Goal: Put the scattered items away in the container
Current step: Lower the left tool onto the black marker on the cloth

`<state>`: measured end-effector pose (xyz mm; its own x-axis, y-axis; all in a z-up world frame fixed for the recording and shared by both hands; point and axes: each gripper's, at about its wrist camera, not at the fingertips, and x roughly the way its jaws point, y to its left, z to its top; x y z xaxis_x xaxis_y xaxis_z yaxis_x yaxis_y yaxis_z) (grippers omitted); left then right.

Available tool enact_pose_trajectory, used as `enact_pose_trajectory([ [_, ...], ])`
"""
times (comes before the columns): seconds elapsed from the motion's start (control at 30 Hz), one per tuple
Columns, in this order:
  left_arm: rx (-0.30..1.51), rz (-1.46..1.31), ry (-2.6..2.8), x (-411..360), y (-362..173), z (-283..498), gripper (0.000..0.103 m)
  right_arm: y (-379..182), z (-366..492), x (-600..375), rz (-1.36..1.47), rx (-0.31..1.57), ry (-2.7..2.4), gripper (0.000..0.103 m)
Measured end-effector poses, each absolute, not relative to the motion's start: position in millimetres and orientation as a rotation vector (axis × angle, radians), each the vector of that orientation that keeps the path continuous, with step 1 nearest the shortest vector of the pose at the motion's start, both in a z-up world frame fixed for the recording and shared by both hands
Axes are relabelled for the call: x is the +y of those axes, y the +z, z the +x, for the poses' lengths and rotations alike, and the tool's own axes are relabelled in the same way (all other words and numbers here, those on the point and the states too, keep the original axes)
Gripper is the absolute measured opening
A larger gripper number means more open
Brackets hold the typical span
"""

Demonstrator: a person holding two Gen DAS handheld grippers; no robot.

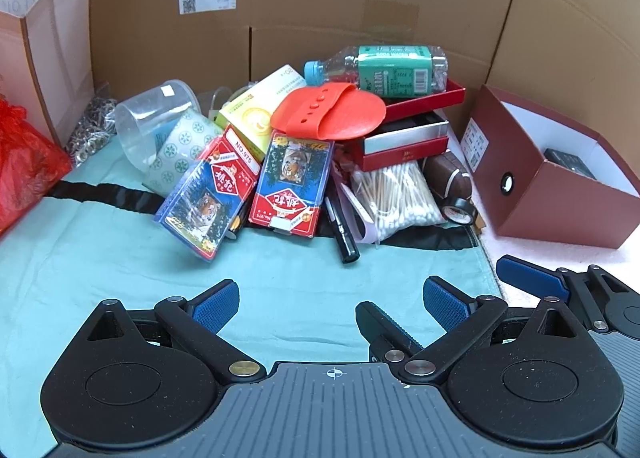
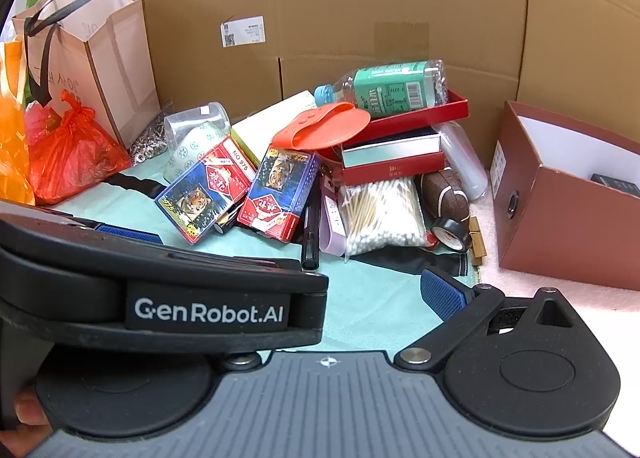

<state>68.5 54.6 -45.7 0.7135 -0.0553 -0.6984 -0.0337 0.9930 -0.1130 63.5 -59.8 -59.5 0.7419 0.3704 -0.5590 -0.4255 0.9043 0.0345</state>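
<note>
While I hold both tools low over the cloth, nothing is gripped
Left gripper (image 1: 331,298): fingers apart, empty, short of the pile
Right gripper (image 1: 472,288): fingers apart, empty, just right of my left one
Pile: two card packs (image 1: 290,184) lean in front, cotton swabs (image 1: 400,196) to their right, bottle (image 1: 380,68) on top
Box (image 1: 556,174): maroon, open, right of the pile, on the pink mat
Cloth (image 1: 120,258): teal, under the pile

- Clear plastic water bottle (image 1: 380,68) lying on red flat boxes (image 1: 404,134) behind bag of cotton swabs (image 1: 400,198).
- Maroon cardboard box (image 1: 560,174) right of pile; paper shopping bag (image 1: 44,42) left.
</note>
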Motion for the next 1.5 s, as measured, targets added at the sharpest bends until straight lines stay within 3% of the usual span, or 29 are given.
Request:
enact_pose_trajectory([
  [0.4,0.803,-0.149,-0.056,84.4,-68.7,86.1,0.103,-76.4,79.5,-52.1,-0.123,0.590,0.476,0.101],
  [0.63,0.814,-0.199,-0.089,103.1,-75.8,103.5,0.097,-91.5,94.7,-40.6,-0.153,0.613,0.497,0.099],
  [0.77,0.815,-0.208,-0.124,103.4,-78.1,117.6,0.089,-96.9,105.2,-38.5,-0.147,0.634,0.507,0.084],
  [0.93,0.880,-0.207,-0.184,97.4,-90.6,138.1,0.065,-105.7,121.0,-36.5,-0.127,0.683,0.517,0.057],
  [0.97,0.887,-0.218,-0.197,97.1,-92.5,141.8,0.061,-106.8,123.0,-35.8,-0.127,0.679,0.514,0.056],
  [1.17,0.915,-0.281,-0.231,97.1,-95.6,161.8,0.064,-108.7,128.5,-29.7,-0.167,0.642,0.511,0.038],
  [1.5,0.914,-0.290,-0.232,92.1,-99.2,180.1,0.063,-109.9,130.8,-22.6,-0.192,0.625,0.506,0.025],
])
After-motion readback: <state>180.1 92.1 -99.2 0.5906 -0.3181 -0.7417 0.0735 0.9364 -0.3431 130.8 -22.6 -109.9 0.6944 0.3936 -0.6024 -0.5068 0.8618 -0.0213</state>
